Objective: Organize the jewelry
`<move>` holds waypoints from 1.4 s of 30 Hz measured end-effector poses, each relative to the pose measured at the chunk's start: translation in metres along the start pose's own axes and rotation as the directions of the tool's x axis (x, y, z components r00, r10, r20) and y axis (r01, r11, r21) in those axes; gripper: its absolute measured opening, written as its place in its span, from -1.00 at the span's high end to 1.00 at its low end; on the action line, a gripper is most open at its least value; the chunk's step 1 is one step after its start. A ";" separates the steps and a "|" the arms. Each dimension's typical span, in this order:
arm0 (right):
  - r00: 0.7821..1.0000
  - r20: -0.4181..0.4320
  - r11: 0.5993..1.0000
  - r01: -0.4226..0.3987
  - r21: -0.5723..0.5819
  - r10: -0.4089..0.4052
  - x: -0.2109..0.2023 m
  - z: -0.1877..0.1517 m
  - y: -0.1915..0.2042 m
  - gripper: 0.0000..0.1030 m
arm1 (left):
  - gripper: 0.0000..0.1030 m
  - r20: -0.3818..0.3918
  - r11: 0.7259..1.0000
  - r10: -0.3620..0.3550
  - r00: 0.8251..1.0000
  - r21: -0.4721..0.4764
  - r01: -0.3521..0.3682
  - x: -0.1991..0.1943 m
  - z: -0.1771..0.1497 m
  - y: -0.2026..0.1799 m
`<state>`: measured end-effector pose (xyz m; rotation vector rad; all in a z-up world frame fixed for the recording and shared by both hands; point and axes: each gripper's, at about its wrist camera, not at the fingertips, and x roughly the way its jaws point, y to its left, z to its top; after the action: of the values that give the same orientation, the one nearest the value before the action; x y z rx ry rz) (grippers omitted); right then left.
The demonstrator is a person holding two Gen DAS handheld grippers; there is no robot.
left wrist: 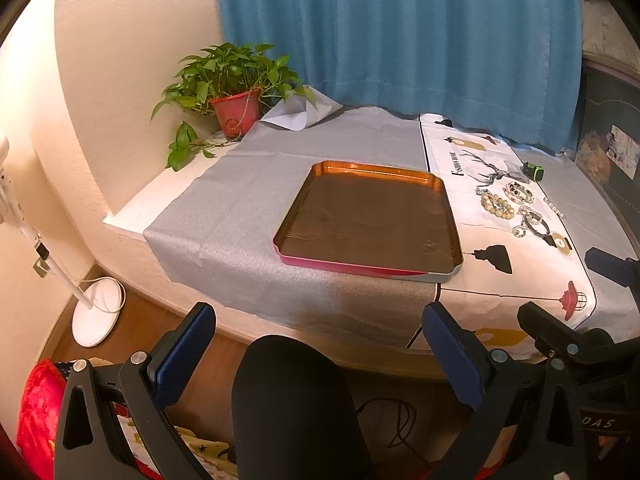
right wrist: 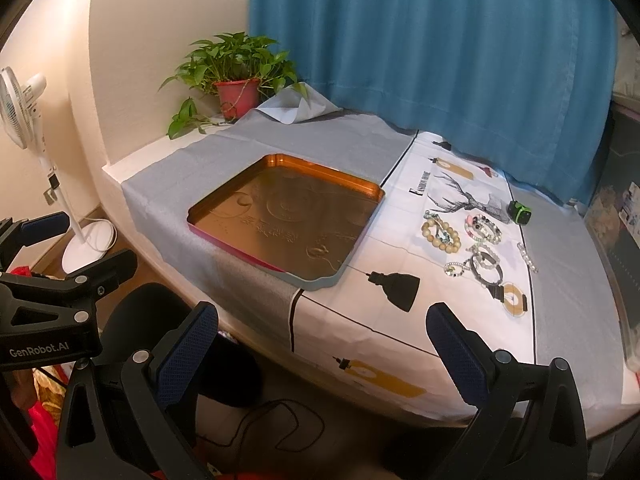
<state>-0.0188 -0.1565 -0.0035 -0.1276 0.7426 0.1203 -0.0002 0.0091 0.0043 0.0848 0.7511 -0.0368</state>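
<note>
**Tray bare, jewelry beside it**

The copper-lined tray (right wrist: 280, 224) sits on the grey cloth (right wrist: 168, 196) with nothing in it. The bracelets (right wrist: 466, 238) lie in a loose cluster on the white printed cloth (right wrist: 384, 344), just right of the tray and apart from it. Left gripper (left wrist: 320, 344) and right gripper (right wrist: 322, 340) both hang short of the table edge, jaws spread wide, holding nothing. A potted plant (right wrist: 236, 76) stands in the far corner

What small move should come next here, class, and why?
Probably the right gripper reaches forward to the beige bead bracelet. Both grippers hang open and empty short of the table, the tray holds nothing, and the bracelets lie on the printed cloth, on the right side.
</note>
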 end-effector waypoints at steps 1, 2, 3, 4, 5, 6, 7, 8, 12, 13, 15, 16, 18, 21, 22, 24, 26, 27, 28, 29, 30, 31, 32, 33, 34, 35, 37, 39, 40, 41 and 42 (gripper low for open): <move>1.000 -0.001 1.000 0.000 0.000 0.000 0.000 0.000 0.000 -1.00 | -0.99 0.001 1.000 0.002 1.000 0.000 -0.002 0.000 0.000 0.001; 1.000 -0.001 1.000 0.001 0.001 -0.001 0.000 0.000 0.000 -1.00 | -0.99 0.001 1.000 0.003 1.000 0.002 -0.003 0.000 0.001 0.000; 1.000 0.001 1.000 0.001 0.000 -0.001 0.000 -0.001 0.000 -1.00 | -0.99 0.002 1.000 0.004 1.000 0.002 -0.004 -0.001 0.002 0.000; 1.000 0.001 1.000 0.002 -0.001 -0.002 0.000 -0.001 0.000 -1.00 | -0.99 0.002 1.000 0.004 1.000 0.002 -0.004 -0.001 0.002 -0.001; 1.000 0.000 1.000 0.002 0.000 -0.002 0.000 0.000 0.000 -1.00 | -0.99 0.001 1.000 0.003 1.000 0.002 -0.003 -0.001 0.002 -0.001; 1.000 0.001 1.000 0.000 0.000 0.000 0.000 -0.001 0.000 -1.00 | -0.99 0.000 1.000 0.003 1.000 0.003 -0.003 -0.001 0.002 -0.001; 1.000 0.001 1.000 0.000 0.000 0.000 0.000 -0.001 0.000 -1.00 | -0.99 0.002 1.000 0.004 1.000 0.003 -0.004 -0.002 0.001 -0.001; 1.000 0.001 1.000 0.001 -0.001 -0.001 0.000 -0.001 0.001 -1.00 | -0.99 0.002 1.000 0.005 1.000 0.004 -0.005 -0.002 0.002 -0.001; 1.000 0.002 1.000 0.003 -0.001 -0.003 0.000 -0.001 0.001 -1.00 | -0.99 0.002 1.000 0.004 1.000 0.003 -0.004 -0.002 0.002 -0.001; 1.000 0.001 1.000 0.003 -0.001 -0.003 -0.001 -0.001 0.001 -1.00 | -0.99 0.002 1.000 0.005 1.000 0.004 -0.005 -0.002 0.001 -0.001; 1.000 0.002 1.000 0.002 -0.001 -0.002 -0.001 -0.001 0.001 -1.00 | -0.99 0.002 1.000 0.005 1.000 0.004 -0.005 -0.002 0.002 -0.001; 1.000 0.002 1.000 0.002 0.000 -0.002 -0.001 -0.001 0.001 -1.00 | -0.99 0.003 1.000 0.005 1.000 0.002 -0.005 -0.002 0.001 -0.002; 1.000 0.002 1.000 0.002 -0.002 -0.002 0.000 -0.001 0.001 -1.00 | -0.99 0.002 1.000 0.006 1.000 0.002 -0.006 -0.002 0.001 -0.001; 1.000 0.002 1.000 0.002 -0.001 -0.002 -0.001 -0.001 0.001 -1.00 | -0.99 0.002 1.000 0.005 1.000 0.003 -0.005 -0.002 0.001 -0.002; 1.000 0.002 1.000 0.002 -0.002 -0.002 -0.001 -0.001 0.001 -1.00 | -0.99 0.003 1.000 0.005 1.000 0.002 -0.005 -0.002 0.001 -0.002; 1.000 0.003 1.000 0.003 -0.002 -0.003 -0.001 -0.001 0.001 -1.00 | -0.99 0.003 1.000 0.005 1.000 0.003 -0.005 -0.002 0.001 -0.002; 1.000 0.003 1.000 0.002 -0.003 -0.002 -0.001 0.000 0.001 -1.00 | -0.99 0.003 1.000 0.005 1.000 0.004 -0.005 -0.002 0.000 -0.002; 1.000 0.003 1.000 0.002 -0.004 -0.002 -0.001 0.000 0.001 -1.00 | -0.99 0.003 1.000 0.006 1.000 0.006 -0.006 -0.002 0.001 -0.001; 1.000 0.004 1.000 0.003 -0.004 -0.003 -0.001 0.000 0.001 -1.00 | -0.99 0.004 1.000 0.006 1.000 0.005 -0.006 -0.002 0.001 -0.001; 1.000 0.003 1.000 0.003 -0.003 -0.003 -0.001 0.000 0.001 -1.00 | -0.99 0.004 1.000 0.006 1.000 0.004 -0.006 -0.002 0.001 -0.001; 1.000 0.004 1.000 0.002 -0.004 -0.002 -0.001 0.001 0.001 -1.00 | -0.99 0.002 1.000 0.005 1.000 0.003 -0.005 -0.002 0.001 -0.001; 1.000 0.003 1.000 0.002 -0.005 -0.002 -0.001 0.001 0.001 -1.00 | -0.99 0.003 1.000 0.004 1.000 0.002 -0.004 -0.002 0.000 -0.001; 1.000 0.002 1.000 0.003 -0.005 -0.003 -0.001 0.001 0.001 -1.00 | -0.99 0.003 1.000 0.005 1.000 0.003 -0.005 -0.002 0.000 -0.001; 1.000 0.003 1.000 0.003 -0.004 -0.003 -0.001 0.001 0.001 -1.00 | -0.99 0.003 1.000 0.006 1.000 0.002 -0.006 -0.002 0.000 -0.001; 1.000 0.002 1.000 0.002 -0.004 -0.002 -0.001 0.001 0.001 -1.00 | -0.99 0.003 1.000 0.006 1.000 0.003 -0.006 -0.002 0.000 -0.001; 1.000 0.003 1.000 0.002 -0.005 -0.002 -0.001 0.001 0.002 -1.00 | -0.99 0.004 1.000 0.005 1.000 0.003 -0.005 -0.002 0.000 -0.001; 1.000 0.004 1.000 0.004 -0.007 -0.004 -0.001 0.001 0.002 -1.00 | -0.99 0.003 1.000 0.005 1.000 0.003 -0.005 -0.002 0.000 -0.001; 1.000 0.003 1.000 0.003 -0.006 -0.003 -0.001 0.001 0.002 -1.00 | -0.99 0.004 1.000 0.005 1.000 0.003 -0.005 -0.003 0.000 -0.001; 1.000 0.004 1.000 0.003 -0.006 -0.003 -0.001 0.001 0.002 -1.00 | -0.99 0.004 1.000 0.006 1.000 0.004 -0.006 -0.003 0.001 -0.001; 1.000 0.004 1.000 0.003 -0.006 -0.003 -0.001 0.001 0.002 -1.00 | -0.99 0.004 1.000 0.005 1.000 0.004 -0.005 -0.003 0.001 -0.001; 1.000 0.005 1.000 0.004 -0.006 -0.004 -0.001 0.001 0.002 -1.00 | -0.99 0.004 1.000 0.005 1.000 0.005 -0.005 -0.003 0.001 -0.001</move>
<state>-0.0194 -0.1540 -0.0025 -0.1341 0.7369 0.1188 -0.0020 0.0084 0.0073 0.0909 0.7471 -0.0339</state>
